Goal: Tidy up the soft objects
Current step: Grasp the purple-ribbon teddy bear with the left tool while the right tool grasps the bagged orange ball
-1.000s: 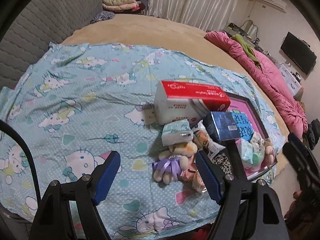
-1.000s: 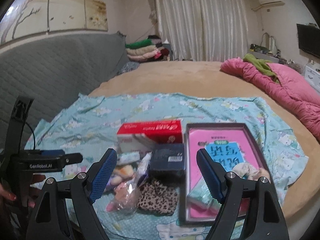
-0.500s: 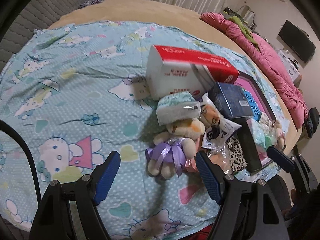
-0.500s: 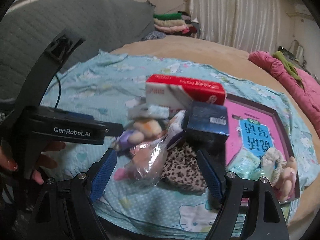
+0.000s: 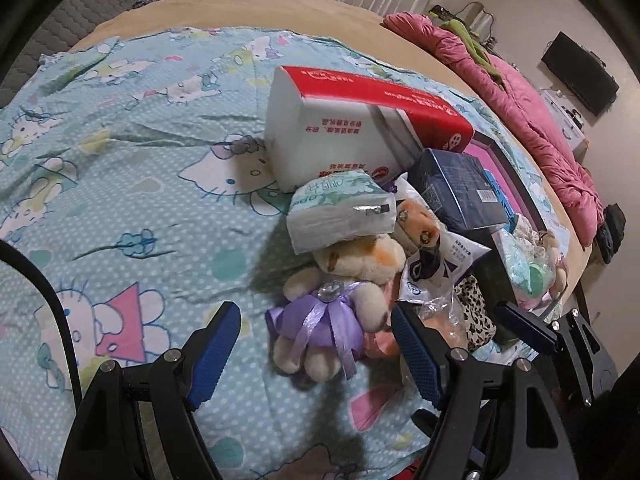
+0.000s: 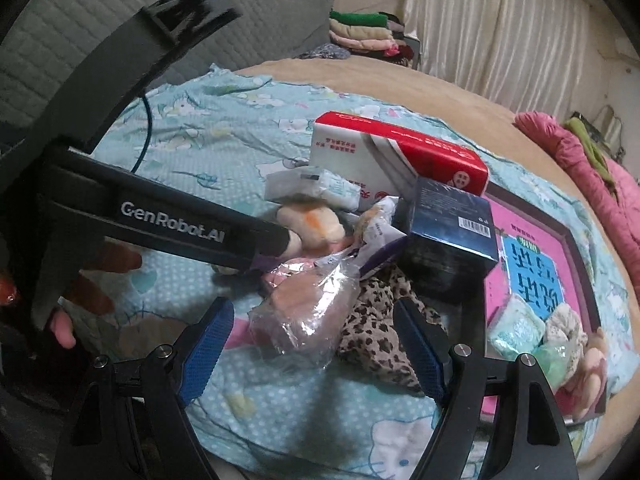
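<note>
A pile of soft things lies on a light-blue cartoon-cat sheet (image 5: 120, 184). A cream teddy bear in a purple dress (image 5: 332, 312) lies in front, a small tissue pack (image 5: 340, 212) on its head. My left gripper (image 5: 318, 354) hovers open just above the bear, fingers either side. In the right wrist view, my right gripper (image 6: 312, 354) stands open over a crinkly clear bag with a pink item (image 6: 308, 312) and a leopard-print cloth (image 6: 384, 340). Neither gripper holds anything. The left gripper's arm (image 6: 168, 220) crosses that view.
A red-and-white tissue box (image 5: 360, 120) and a dark blue box (image 5: 460, 188) stand behind the pile. A pink tray (image 6: 536, 280) at the right holds small soft items (image 6: 540, 340). A pink quilt (image 5: 540, 112) lies far right. A grey headboard (image 6: 100, 40) is behind.
Both grippers have come down and closer to the pile. The bear now sits between the left fingers, the bag and leopard cloth between the right ones. Both stay open.
</note>
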{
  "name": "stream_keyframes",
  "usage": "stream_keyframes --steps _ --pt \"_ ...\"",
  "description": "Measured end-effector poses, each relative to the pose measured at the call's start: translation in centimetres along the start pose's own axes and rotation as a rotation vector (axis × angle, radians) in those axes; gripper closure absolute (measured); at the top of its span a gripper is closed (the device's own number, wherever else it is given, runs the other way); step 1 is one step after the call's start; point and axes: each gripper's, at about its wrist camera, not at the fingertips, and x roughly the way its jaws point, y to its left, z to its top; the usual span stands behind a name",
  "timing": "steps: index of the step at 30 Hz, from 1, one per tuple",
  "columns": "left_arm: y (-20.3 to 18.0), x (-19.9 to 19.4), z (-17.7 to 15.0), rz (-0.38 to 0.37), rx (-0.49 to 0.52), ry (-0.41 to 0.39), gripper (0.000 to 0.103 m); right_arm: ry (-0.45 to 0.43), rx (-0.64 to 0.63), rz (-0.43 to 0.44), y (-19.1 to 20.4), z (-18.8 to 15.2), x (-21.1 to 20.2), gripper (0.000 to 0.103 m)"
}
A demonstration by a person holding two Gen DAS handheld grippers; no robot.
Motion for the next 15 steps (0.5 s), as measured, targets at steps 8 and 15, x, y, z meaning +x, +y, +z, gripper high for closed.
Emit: stream_keyframes --steps 8,15 --pt "0.4 1.0 0.1 -0.026 -0.004 0.008 0.026 -0.004 -0.025 0.002 -0.1 0.2 1.2 0.035" --pt "0.8 1.8 0.3 -0.04 -0.005 0.014 0.026 -0.006 -0.065 0.011 0.5 0.4 1.9 0.043"
